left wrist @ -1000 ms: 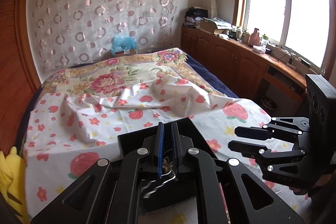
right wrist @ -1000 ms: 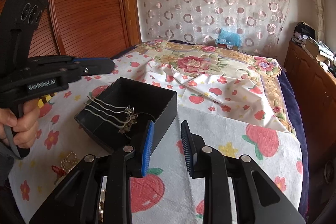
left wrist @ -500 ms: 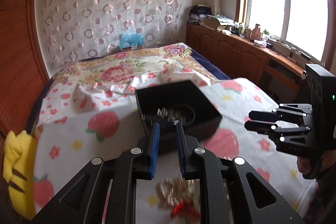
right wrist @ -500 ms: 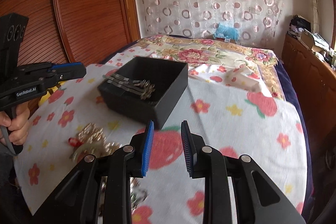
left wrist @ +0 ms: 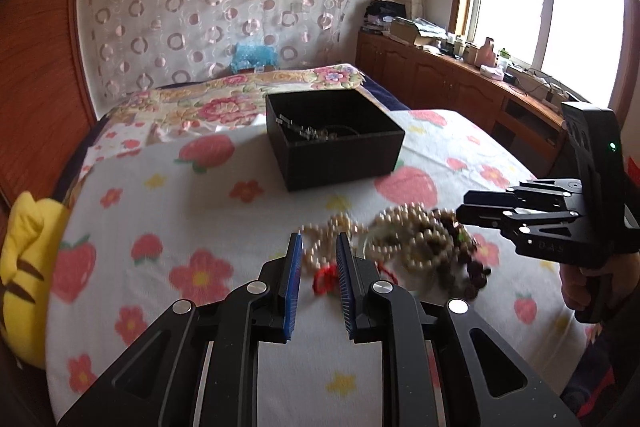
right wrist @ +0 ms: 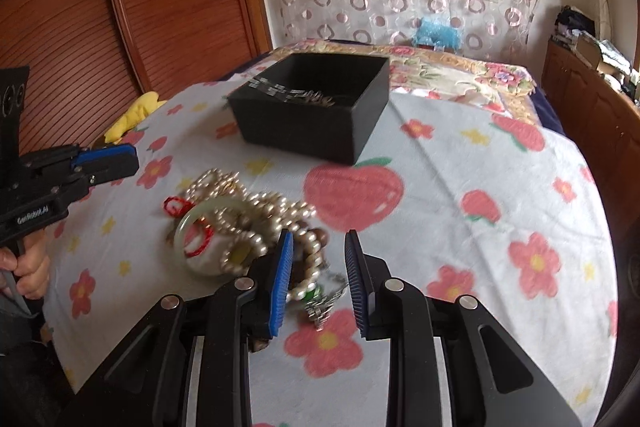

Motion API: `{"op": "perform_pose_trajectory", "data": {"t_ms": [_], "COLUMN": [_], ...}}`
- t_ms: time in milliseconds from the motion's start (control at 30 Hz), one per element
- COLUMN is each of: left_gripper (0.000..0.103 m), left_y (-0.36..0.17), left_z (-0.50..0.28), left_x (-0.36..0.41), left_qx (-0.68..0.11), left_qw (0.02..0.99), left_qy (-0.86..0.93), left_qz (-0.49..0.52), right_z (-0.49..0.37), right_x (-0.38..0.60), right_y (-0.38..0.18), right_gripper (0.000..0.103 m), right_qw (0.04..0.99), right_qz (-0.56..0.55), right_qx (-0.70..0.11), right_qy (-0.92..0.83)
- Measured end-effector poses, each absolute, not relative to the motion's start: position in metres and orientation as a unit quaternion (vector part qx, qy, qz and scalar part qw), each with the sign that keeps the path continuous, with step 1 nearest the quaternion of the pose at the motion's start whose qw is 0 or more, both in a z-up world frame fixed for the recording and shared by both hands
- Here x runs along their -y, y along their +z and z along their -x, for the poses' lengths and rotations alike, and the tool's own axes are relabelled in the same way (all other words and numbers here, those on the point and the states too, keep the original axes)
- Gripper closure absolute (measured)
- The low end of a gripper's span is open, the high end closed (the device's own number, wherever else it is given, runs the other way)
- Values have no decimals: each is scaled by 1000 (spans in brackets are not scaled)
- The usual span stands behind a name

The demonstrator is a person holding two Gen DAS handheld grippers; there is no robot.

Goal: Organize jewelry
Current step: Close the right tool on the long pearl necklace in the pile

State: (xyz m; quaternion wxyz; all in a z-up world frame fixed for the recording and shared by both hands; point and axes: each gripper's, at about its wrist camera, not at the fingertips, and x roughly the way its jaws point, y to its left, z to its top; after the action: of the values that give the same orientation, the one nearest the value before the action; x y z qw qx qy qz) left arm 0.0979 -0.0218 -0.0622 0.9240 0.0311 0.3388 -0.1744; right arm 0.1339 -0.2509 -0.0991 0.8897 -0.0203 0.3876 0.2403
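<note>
A black open box point(left wrist: 334, 137) sits on the flowered bedsheet; metal hair clips point(right wrist: 288, 93) lie inside it. It also shows in the right wrist view point(right wrist: 312, 111). A tangled pile of pearl necklaces point(left wrist: 412, 237) lies in front of the box, with a pale green bangle point(right wrist: 208, 239) and a red cord point(left wrist: 324, 277). My left gripper point(left wrist: 318, 255) is open and empty, just short of the pile's left side. My right gripper point(right wrist: 318, 255) is open and empty, over the pile's near right end; a small silver piece point(right wrist: 324, 303) lies between its fingers.
A yellow plush toy point(left wrist: 24, 267) lies at the bed's left edge. A wooden wardrobe point(right wrist: 120, 7) stands at the left, low wooden cabinets point(left wrist: 460, 87) under the window at the right. A blue bag point(left wrist: 252, 55) sits at the bed's far end.
Both grippers pulled back from the box toward the near edge. The left gripper let go of the hair clips into the box and opened. The jewelry pile came into view under both.
</note>
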Motion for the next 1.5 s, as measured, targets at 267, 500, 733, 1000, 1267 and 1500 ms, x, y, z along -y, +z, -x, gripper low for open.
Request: {"op": "perform_pose_trajectory", "data": {"t_ms": [267, 500, 733, 1000, 1267, 1500], "left_gripper": [79, 79, 79, 79, 79, 79], "left_y": [-74, -77, -80, -87, -87, -90], "left_z": [-86, -84, -81, -93, -107, -122], "left_x": [19, 24, 29, 37, 57, 68], "left_qx": [-344, -349, -350, -373, -386, -403], "left_qw": [921, 919, 918, 908, 900, 893], "left_qy": [-178, -182, -183, -187, -195, -190], "left_qz": [-31, -31, -33, -33, -49, -63], "right_z": [-142, -143, -134, -122, -115, -111], "right_x": [248, 249, 248, 259, 282, 298], "right_y": [-109, -110, -101, -72, -45, -33], "right_gripper": [74, 83, 95, 95, 95, 95], "right_qw": [883, 877, 886, 909, 923, 930], "right_qz": [6, -3, 12, 7, 12, 4], "right_qx": [-405, -411, -393, -345, -314, -299], "right_qy": [238, 248, 244, 235, 221, 213]}}
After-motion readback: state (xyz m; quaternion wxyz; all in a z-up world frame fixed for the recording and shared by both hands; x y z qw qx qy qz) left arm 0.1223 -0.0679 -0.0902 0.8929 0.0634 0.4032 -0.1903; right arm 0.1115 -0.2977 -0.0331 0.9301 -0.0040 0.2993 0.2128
